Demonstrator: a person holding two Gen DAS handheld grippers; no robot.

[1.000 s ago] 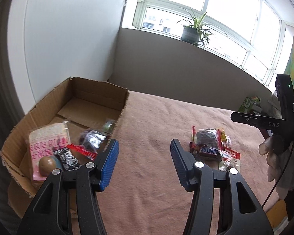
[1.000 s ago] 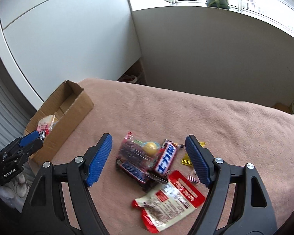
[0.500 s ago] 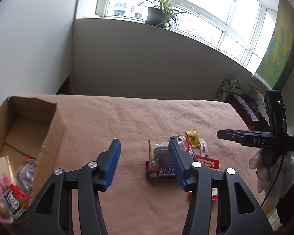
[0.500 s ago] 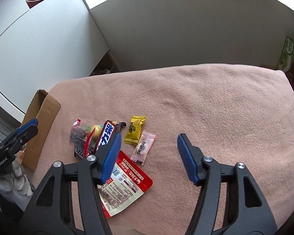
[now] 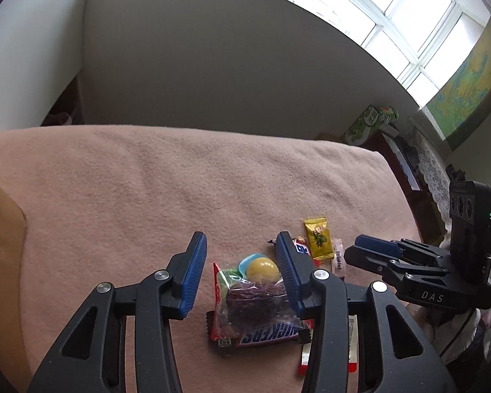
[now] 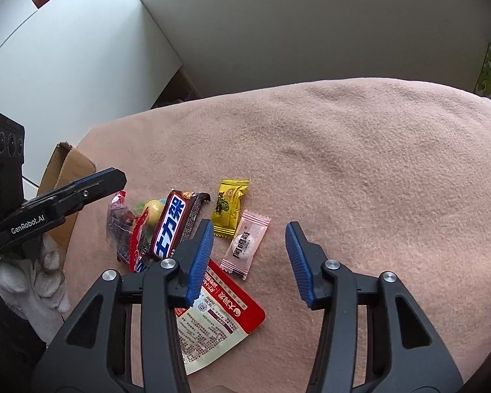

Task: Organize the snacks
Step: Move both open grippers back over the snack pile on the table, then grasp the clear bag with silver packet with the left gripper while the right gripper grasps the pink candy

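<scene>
A pile of snacks lies on the pink blanket (image 6: 360, 150). In the left wrist view my left gripper (image 5: 242, 271) hovers over a clear bag of dark snacks (image 5: 252, 301) and a yellow ball (image 5: 262, 267), its jaws partly apart with nothing gripped. A Snickers bar (image 5: 268, 335) lies under the bag. My right gripper (image 6: 249, 258) is closing, with a pink candy packet (image 6: 247, 244) lying between its fingers, untouched. A yellow packet (image 6: 229, 209), a second Snickers bar (image 6: 172, 226) and a red-white pouch (image 6: 212, 311) lie beside it.
The cardboard box (image 6: 65, 170) stands at the blanket's left end, behind a gloved hand (image 6: 32, 281). A green carton (image 5: 363, 124) and dark furniture stand off the blanket's far right. Bare blanket stretches behind and to the right of the pile.
My left gripper swung away from the box to over the snack pile and narrowed. My right gripper shifted right, from the pile to the pink packet, sank and narrowed.
</scene>
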